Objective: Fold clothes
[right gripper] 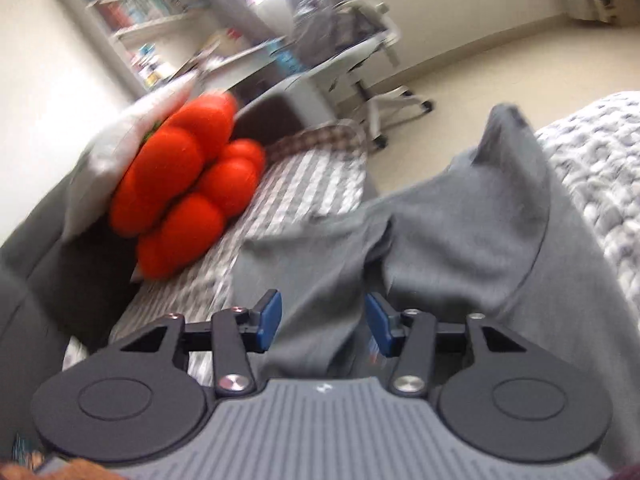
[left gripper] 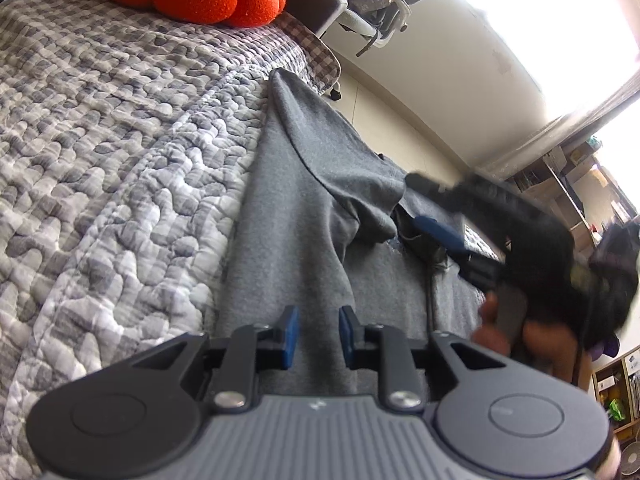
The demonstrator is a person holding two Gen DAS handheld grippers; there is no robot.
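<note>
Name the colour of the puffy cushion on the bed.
Bright orange-red cushion; clearest in the right wrist view.

Left claw [left gripper: 318,336] angles downward, its blue pads [left gripper: 291,334] standing a narrow gap apart, not pressed shut. Right claw [right gripper: 323,322] points forward and down too, jaws parted wider, blue pads [right gripper: 270,316] well clear of each other. From the left wrist view the right claw [left gripper: 430,208] shows as a dark blur crossing at the right, fingers of the right hand [left gripper: 508,330] wrapped round its handle
</note>
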